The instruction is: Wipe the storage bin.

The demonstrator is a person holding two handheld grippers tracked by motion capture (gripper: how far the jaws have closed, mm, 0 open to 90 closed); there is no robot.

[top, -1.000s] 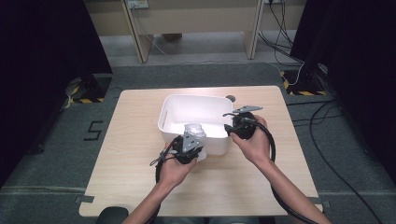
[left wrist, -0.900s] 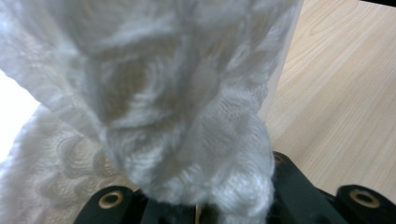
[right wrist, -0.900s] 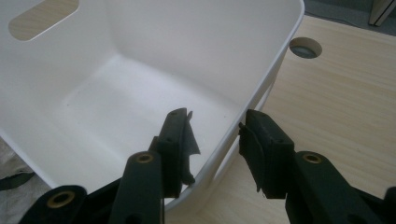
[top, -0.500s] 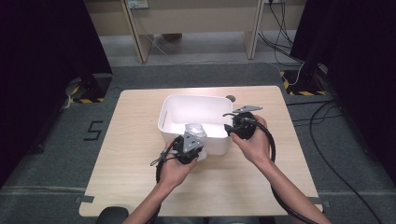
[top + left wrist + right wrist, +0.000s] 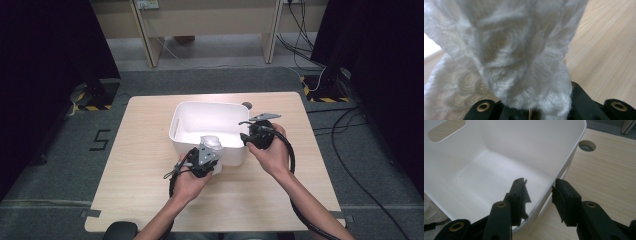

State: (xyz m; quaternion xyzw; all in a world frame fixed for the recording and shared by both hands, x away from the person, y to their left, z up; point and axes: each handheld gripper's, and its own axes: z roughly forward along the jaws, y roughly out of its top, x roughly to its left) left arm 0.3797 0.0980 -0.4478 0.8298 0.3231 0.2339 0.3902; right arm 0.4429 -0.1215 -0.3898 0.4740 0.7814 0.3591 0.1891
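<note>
Holding the white cloth (image 5: 506, 57) pinched tight in my left gripper (image 5: 204, 159), right at the near rim of the white bin (image 5: 186, 116). The right gripper (image 5: 537, 195) straddles the bin's right wall, jaws apart, not squeezing afaict. Tip imo: lift the cloth clear over the rim b4 letting go, keep the bin steadied w/ the right so it doesn't skid on the table (image 5: 145, 150).

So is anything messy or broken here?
Nothing looks broken or spilled. The white tub sits upright on the table. The left claw is shut on a crumpled white cloth at the tub's near edge, and the right claw straddles the tub's wall.
</note>
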